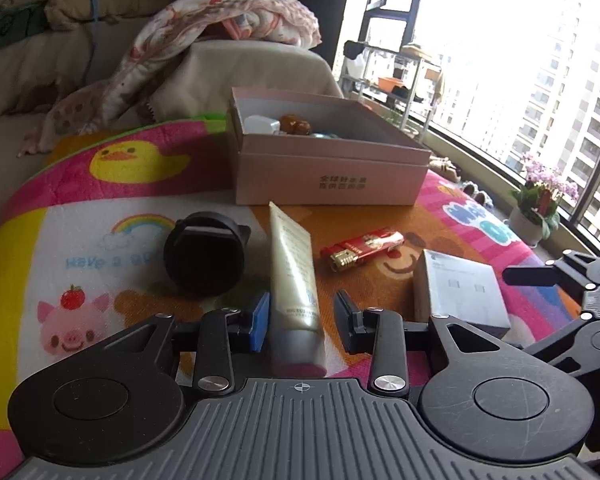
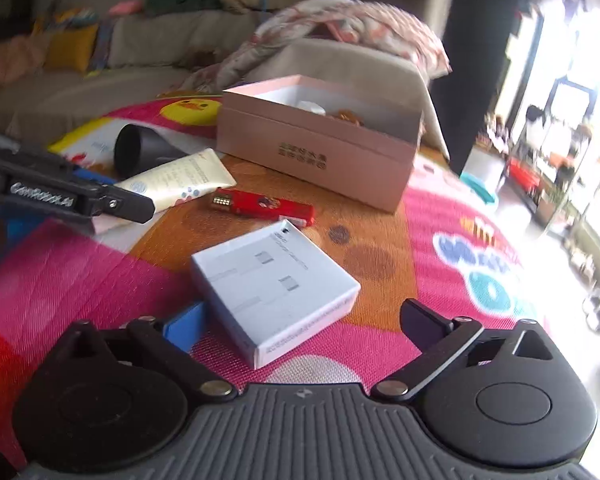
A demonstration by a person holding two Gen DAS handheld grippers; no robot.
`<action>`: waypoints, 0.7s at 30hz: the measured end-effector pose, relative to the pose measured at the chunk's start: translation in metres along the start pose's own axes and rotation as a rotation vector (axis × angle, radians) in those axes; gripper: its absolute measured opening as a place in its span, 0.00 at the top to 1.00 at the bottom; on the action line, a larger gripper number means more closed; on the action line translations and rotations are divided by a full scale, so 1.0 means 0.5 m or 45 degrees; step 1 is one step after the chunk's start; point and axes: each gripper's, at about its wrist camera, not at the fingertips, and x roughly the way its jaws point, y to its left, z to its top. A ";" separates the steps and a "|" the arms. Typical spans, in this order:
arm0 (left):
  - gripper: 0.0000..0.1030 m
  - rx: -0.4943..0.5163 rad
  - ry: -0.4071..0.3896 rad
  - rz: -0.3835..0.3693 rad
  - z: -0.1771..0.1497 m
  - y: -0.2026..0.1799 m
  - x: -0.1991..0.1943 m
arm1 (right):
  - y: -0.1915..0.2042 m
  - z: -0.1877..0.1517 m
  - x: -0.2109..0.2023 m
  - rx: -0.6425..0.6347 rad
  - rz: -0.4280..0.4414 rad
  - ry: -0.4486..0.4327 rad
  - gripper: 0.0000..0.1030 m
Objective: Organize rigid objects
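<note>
A cream tube [image 1: 294,280] lies on the colourful mat [image 1: 100,248], its cap end between the open fingers of my left gripper [image 1: 302,318], which do not touch it. A black round holder [image 1: 204,254] lies to its left, a red lighter [image 1: 362,250] to its right. A white flat box [image 2: 274,286] lies between the open fingers of my right gripper [image 2: 304,326]; it also shows in the left wrist view [image 1: 462,292]. The pink open box [image 1: 324,160] behind holds a white item, a brown item and more. The tube [image 2: 180,184], the lighter [image 2: 264,206] and the pink box [image 2: 320,148] also show in the right wrist view.
A beige sofa [image 1: 256,68] with a floral blanket [image 1: 204,24] stands behind the mat. A window with a potted plant [image 1: 540,204] is at the right. The left gripper's side [image 2: 68,196] shows in the right wrist view.
</note>
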 end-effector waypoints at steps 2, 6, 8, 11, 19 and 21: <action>0.63 0.001 -0.053 -0.006 0.014 0.002 -0.019 | -0.017 0.000 0.007 0.058 0.047 0.024 0.00; 0.63 -0.031 -0.161 0.124 0.062 0.028 -0.033 | -0.023 -0.003 0.010 0.084 0.064 0.031 0.00; 0.63 -0.074 -0.145 0.179 0.081 0.052 -0.016 | -0.022 -0.005 0.010 0.083 0.062 0.028 0.00; 0.62 -0.126 -0.066 0.233 0.092 0.080 0.025 | -0.023 -0.005 0.009 0.089 0.066 0.027 0.00; 0.48 -0.149 0.063 0.184 0.069 0.085 0.087 | -0.023 -0.004 0.009 0.090 0.069 0.027 0.00; 0.48 -0.149 0.055 0.185 0.066 0.085 0.088 | -0.024 -0.004 0.010 0.091 0.071 0.028 0.00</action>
